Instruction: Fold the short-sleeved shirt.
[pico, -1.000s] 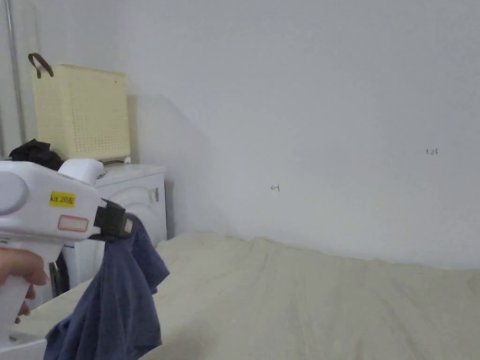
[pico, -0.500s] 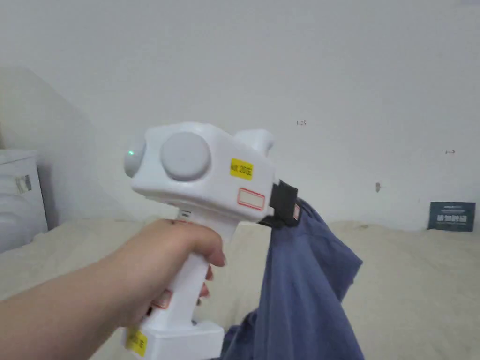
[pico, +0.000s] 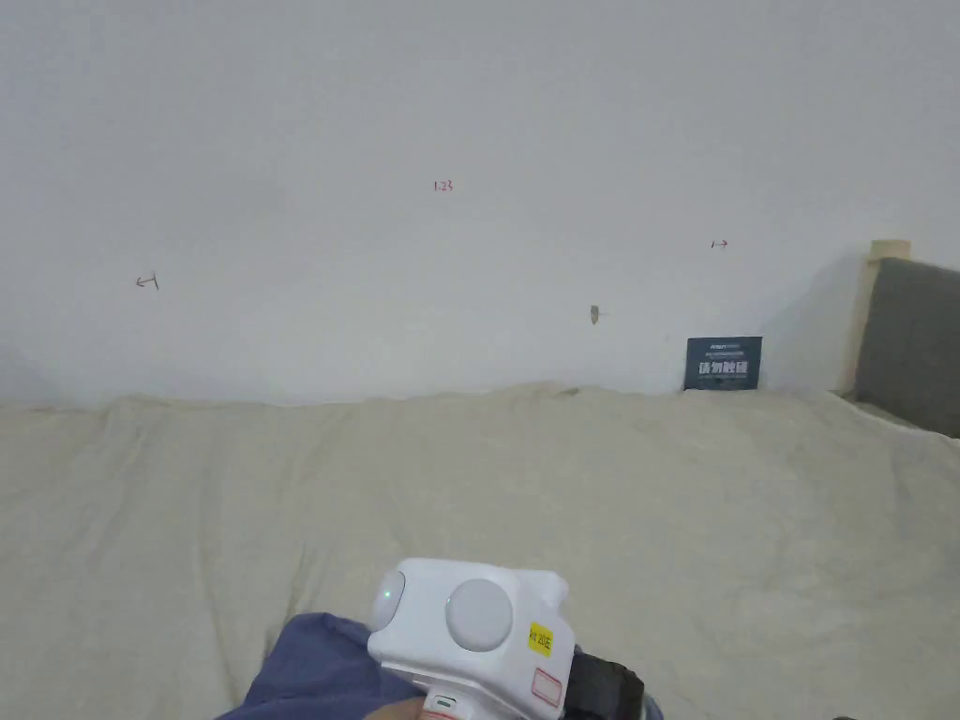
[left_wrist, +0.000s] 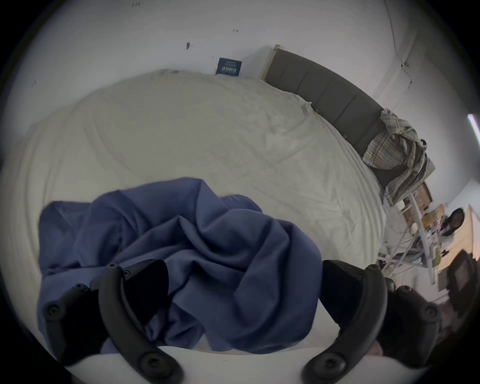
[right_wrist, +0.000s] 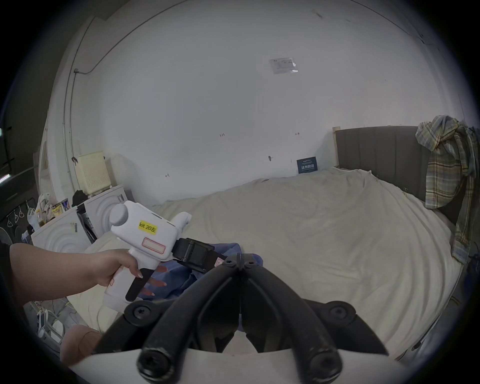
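Observation:
The blue short-sleeved shirt (left_wrist: 181, 233) lies crumpled in a heap on the cream bed sheet (left_wrist: 207, 130). In the left gripper view my left gripper (left_wrist: 242, 267) stands open just above it, jaws spread wide on either side of the folds and holding nothing. The head view shows the gripper's white body low in the picture, its black jaw end (pico: 607, 689) over the shirt (pico: 309, 670). In the right gripper view my right gripper (right_wrist: 239, 259) is shut, with nothing seen between its tips. It is just right of the left gripper (right_wrist: 205, 256) and the shirt (right_wrist: 230, 246).
The bed (pico: 656, 487) spreads wide and bare towards the white wall. A grey headboard (right_wrist: 376, 161) stands at the right with a plaid shirt (right_wrist: 446, 166) draped over it. A washing machine (right_wrist: 104, 207) with a yellow basket (right_wrist: 91, 174) is at the left.
The left gripper held the shirt hanging in the air; it has since come down to the bed and opened, and the shirt now lies heaped. The head camera has swung right.

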